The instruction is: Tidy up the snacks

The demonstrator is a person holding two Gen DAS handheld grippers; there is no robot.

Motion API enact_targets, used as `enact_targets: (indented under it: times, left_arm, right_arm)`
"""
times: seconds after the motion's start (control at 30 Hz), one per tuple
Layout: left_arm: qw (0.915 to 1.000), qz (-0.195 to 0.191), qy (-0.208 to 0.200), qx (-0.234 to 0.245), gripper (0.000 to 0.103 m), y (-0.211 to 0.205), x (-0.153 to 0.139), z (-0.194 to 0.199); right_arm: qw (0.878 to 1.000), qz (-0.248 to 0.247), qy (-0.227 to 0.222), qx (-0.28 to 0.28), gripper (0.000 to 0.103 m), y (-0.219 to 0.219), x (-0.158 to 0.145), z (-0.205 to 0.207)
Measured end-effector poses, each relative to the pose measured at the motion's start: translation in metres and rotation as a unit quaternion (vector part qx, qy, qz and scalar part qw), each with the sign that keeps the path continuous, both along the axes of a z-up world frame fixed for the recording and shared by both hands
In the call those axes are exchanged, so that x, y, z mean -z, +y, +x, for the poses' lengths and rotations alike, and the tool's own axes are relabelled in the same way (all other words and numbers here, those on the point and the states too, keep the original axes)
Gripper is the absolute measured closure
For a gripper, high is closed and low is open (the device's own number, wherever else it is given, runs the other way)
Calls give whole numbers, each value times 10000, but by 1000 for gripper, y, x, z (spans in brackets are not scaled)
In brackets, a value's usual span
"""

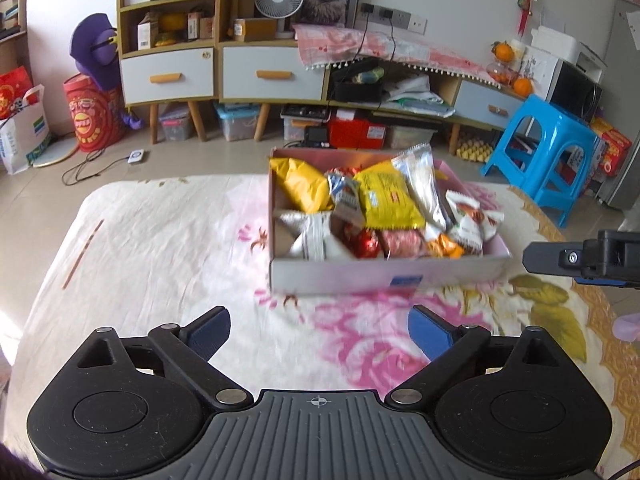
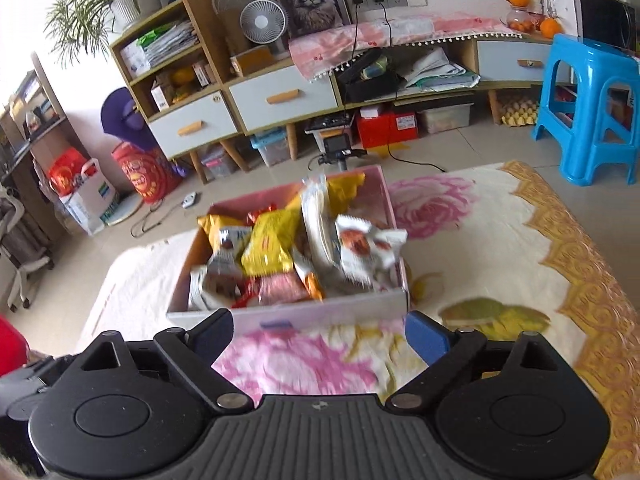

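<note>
A pink cardboard box (image 1: 384,276) (image 2: 280,314) stands on the flowered cloth, filled with several snack packets: yellow bags (image 1: 386,198) (image 2: 270,246), silver and white packets (image 1: 316,236) (image 2: 366,248) and a red foil one (image 1: 366,244). My left gripper (image 1: 320,332) is open over the cloth, short of the box's near wall, with nothing between its blue pads. My right gripper (image 2: 320,334) is open too, its fingers just in front of the box's near wall, empty. In the left wrist view one right finger (image 1: 560,258) shows at the right edge beside the box.
The flowered cloth (image 1: 160,248) (image 2: 500,240) covers the table, bare to the left and right of the box. Beyond it on the floor are a blue plastic stool (image 1: 548,148) (image 2: 592,108), a low cabinet (image 1: 256,72) with drawers, storage boxes and cables.
</note>
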State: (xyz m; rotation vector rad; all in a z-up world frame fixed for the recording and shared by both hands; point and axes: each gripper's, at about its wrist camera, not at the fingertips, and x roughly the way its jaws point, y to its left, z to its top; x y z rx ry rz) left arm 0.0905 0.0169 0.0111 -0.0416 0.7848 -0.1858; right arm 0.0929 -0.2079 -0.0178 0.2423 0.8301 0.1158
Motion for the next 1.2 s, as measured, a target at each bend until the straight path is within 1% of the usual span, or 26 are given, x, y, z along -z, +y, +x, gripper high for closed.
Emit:
enact_targets:
  times: [0.1,0.2,0.33,0.4,0.53,0.67,0.9,1.2]
  left_arm:
    - [9999,73,38,-90,4,2,-2,-13]
    - [9998,135,92,-114,4,4,-5,-24]
    - [9994,267,187,-121,4,5,-8,-39]
    - [9994,226,207,-165,4,7,-7,-47]
    - [9992,25,306,-250,4,11,-8,-58]
    - [9986,145,279,-432,0,12,-12,-67]
    - [9976,338,315,-522,0,7,-14,-70]
    - [9966,351,334,-662,0,8,-17,-73]
  right_arm:
    - [9996,-257,93,-15,17,7,-1,-13]
    - [9988,-483,22,-36,16,13,-1,-29]
    - [9979,-634,-37,-86,15,19,1,-42]
    - [9973,-722,-34,-118,15,21,1,-48]
    - [9957,-906,-46,-194,13,27,0,-58]
    - [9920,-1219,-149,-305,12,35,0,-66]
    - [9896,-1391,-99,-366,11,46,5,-70]
    - [9896,-1392,-69,-366,11,54,5,-70]
